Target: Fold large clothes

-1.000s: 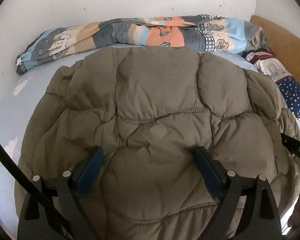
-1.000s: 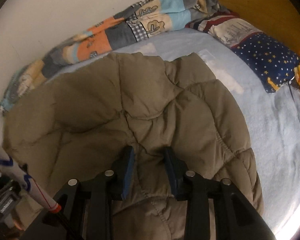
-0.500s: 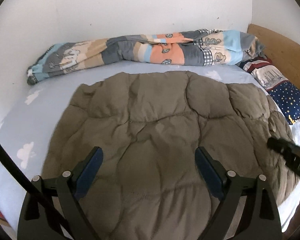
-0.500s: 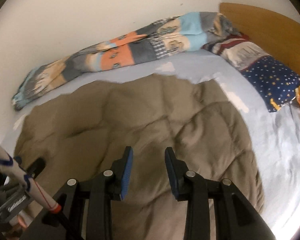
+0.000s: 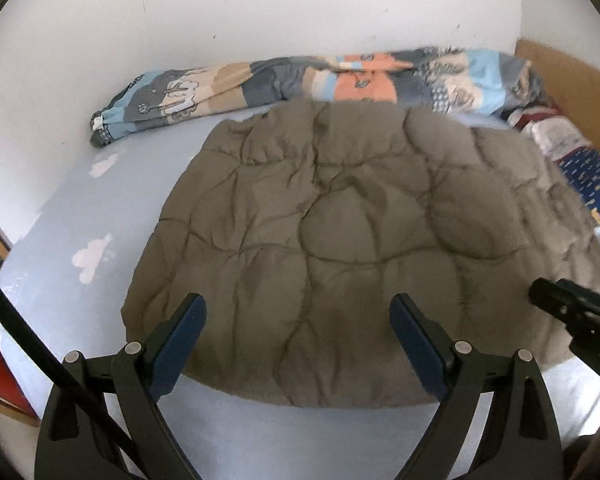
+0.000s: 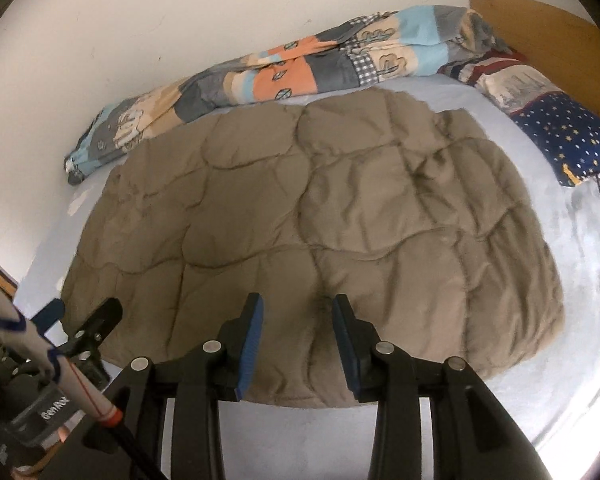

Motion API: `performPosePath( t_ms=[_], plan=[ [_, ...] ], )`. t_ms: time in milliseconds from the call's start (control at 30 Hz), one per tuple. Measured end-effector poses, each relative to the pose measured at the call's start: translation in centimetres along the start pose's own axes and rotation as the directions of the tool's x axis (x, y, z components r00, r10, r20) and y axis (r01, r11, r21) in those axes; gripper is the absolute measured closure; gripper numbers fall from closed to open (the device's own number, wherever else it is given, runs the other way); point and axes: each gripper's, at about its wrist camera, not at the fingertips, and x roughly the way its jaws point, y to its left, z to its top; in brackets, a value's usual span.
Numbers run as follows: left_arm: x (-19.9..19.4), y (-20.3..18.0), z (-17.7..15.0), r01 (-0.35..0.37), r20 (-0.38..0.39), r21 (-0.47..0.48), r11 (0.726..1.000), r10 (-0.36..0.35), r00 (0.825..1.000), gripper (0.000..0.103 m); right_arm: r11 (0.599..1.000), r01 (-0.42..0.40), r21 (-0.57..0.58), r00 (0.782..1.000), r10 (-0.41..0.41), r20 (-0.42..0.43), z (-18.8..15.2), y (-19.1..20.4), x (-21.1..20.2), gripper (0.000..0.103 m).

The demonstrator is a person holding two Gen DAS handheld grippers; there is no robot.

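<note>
A large olive-brown quilted garment (image 5: 340,240) lies folded flat on the light blue bed sheet (image 5: 80,216); it also shows in the right wrist view (image 6: 320,216). My left gripper (image 5: 298,308) is wide open and empty, raised above the garment's near edge. My right gripper (image 6: 297,304) is partly open and empty, above the near edge too. The right gripper's tip shows at the right of the left wrist view (image 5: 560,304), and the left gripper shows at the lower left of the right wrist view (image 6: 96,320).
A rolled patchwork blanket (image 5: 300,80) lies along the white wall behind the garment, also in the right wrist view (image 6: 280,68). A star-print pillow (image 6: 568,136) and a striped pillow (image 6: 508,76) sit at the right by the wooden headboard (image 6: 540,20).
The right gripper let go of the garment and its jaws spread a little. Both grippers pulled back and up from the garment, which now lies flat on the bed.
</note>
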Motion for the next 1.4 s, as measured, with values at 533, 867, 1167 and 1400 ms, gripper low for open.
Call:
performPosePath(
  t_ms=[533,867,1167,1400],
  plan=[
    [2.9,-0.7,-0.8,-0.011,-0.049,-0.007,1.0,0.01,0.999,0.01,0.998,0.044,-0.037,0.994,-0.047,-0.099,-0.2,0.3,4.8,0.058],
    [2.5,-0.6,-0.5,-0.013,-0.037,0.012,1.0,0.014,0.999,0.01,0.986,0.16,0.044,0.984,-0.163,0.073,1.7,-2.4,0.7,0.058],
    [2.6,-0.8,-0.6,-0.022,-0.03,0.029,0.999,0.023,0.999,0.01,0.969,0.174,0.174,0.984,-0.166,-0.061,1.4,-5.7,3.2,0.044],
    [2.1,-1.3,-0.6,-0.043,-0.018,0.045,0.998,0.043,0.999,0.01,0.972,0.167,0.167,0.986,-0.163,-0.039,1.2,-5.4,2.5,0.043]
  ],
)
